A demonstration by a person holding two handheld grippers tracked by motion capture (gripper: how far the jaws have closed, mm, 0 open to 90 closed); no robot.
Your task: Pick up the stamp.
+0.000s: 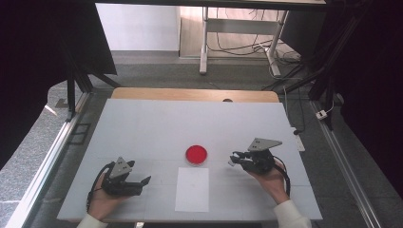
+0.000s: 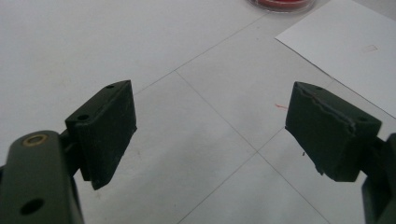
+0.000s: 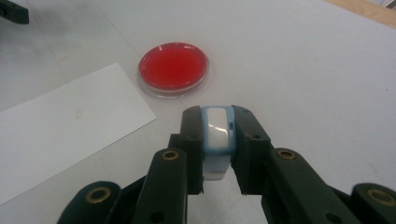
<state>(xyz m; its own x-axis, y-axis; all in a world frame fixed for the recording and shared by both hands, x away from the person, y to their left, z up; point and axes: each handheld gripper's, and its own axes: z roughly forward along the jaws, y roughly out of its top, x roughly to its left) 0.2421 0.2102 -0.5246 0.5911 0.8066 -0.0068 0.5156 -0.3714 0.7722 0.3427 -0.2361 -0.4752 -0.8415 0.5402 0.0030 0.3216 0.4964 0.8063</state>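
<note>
On the white desk [image 1: 142, 123] we find the left tool [image 1: 142, 182] at the near left, jaws spread wide with nothing between them. A white sheet of paper [image 1: 192, 189] lies flat at the near centre. Just beyond its far edge sits a round red dish [image 1: 196, 154]; whether the two touch we cannot tell. Nothing stands between the dish and either tool. At the right, the right tool [image 3: 218, 140] is clamped on a small blue-and-white object [image 3: 218, 128], held near the dish. Its lower part is hidden between the jaws, and we cannot identify it.
</note>
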